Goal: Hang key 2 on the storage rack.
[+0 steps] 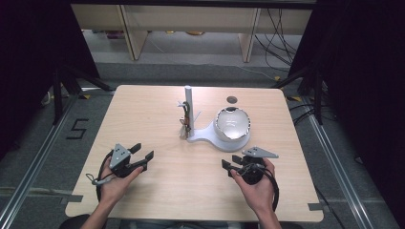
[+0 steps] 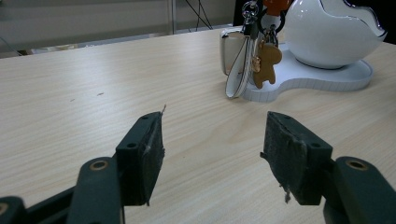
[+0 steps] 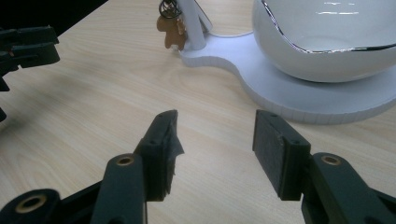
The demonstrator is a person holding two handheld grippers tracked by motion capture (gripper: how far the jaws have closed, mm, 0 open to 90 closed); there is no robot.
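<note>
Left tongs (image 1: pixel 145 153) released, jaws spread wide with nothing between them, held in the left hand (image 1: pixel 114 183) low over the near-left part of the table (image 1: pixel 157 191); in the left gripper view both black pads (image 2: pixel 149 154) stand apart over bare wood. Right tongs (image 1: pixel 229 168) also released, jaws apart and empty, held in the right hand (image 1: pixel 258 188) over the near-right part of the table, tips pointing left toward the middle. The two tongs are well apart from each other, bare wood between them; in the right gripper view the left tongs show at the upper left edge. Beyond both, near the table's centre, a white stand (image 1: pixel 203 136): flat curved base with an upright post (image 1: pixel 188 102) at its left end and a white bowl (image 1: pixel 232 123) with a wavy silver-edged rim sitting on its right end. A bunch of keyrings (image 1: pixel 184 123) hangs on the post, close to its foot: a brown gingerbread-man charm (image 2: pixel 266 63), a white strap loop (image 2: pixel 238 70), a pale rounded tag (image 2: pixel 231 51) and an orange piece at the top. The keyrings are clear of both tongs, nearer the left pair's line of sight; the bowl is just beyond the right tongs. A small dark round hole (image 1: pixel 232 99) lies in the table top behind the bowl
</note>
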